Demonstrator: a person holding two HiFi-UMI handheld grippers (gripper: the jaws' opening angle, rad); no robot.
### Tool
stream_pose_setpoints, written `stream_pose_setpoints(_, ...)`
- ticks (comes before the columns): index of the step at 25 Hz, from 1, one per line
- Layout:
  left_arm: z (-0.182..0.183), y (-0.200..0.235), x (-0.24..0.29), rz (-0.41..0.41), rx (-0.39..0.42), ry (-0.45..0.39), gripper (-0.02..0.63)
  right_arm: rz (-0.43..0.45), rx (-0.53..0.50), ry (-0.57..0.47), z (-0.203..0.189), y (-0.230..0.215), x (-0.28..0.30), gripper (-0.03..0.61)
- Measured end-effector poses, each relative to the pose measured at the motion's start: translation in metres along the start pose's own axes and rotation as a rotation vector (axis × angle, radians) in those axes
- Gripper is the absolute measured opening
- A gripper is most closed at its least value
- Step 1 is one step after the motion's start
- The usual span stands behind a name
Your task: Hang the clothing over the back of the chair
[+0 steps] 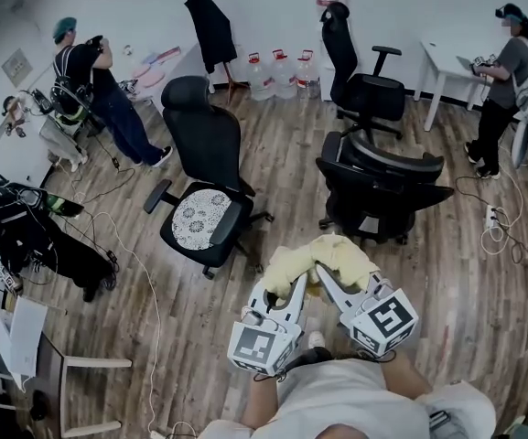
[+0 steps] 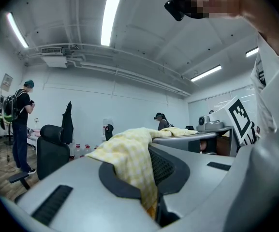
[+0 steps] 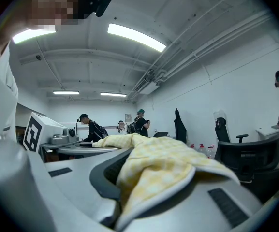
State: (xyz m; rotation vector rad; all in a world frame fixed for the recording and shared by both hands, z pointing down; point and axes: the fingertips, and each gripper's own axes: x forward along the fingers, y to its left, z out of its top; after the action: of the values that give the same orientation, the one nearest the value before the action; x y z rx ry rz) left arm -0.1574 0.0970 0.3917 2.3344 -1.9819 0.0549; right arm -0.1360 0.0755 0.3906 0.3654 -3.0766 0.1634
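Yellow checked garment [image 1: 329,254]: lower centre of head view, bunched, held clear of the wood floor [image 1: 465,291]. Left gripper [image 1: 289,293]: jaws closed on one end of it. Right gripper [image 1: 332,289]: jaws closed on the other end. Black chair [image 1: 207,167] stands up-left of centre, apart from the garment.

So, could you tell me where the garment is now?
The garment is low centre in the head view, gripped by the left gripper and right gripper, near the patterned-seat chair.
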Motion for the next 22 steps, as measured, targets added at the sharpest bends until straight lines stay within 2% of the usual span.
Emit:
stream_pose_setpoints(13, 0.012, 0.044, 0.062, -0.05, -0.007, 0.002, 0.031, -0.046, 0.009, -0.004, 0.013, -0.058, 0.047, 0.04)
stream_pose_setpoints(22, 0.014, 0.068, 0.116, -0.009, -0.003, 0.01, 0.031, 0.005, 0.03, -0.012, 0.016, -0.11, 0.077, 0.04)
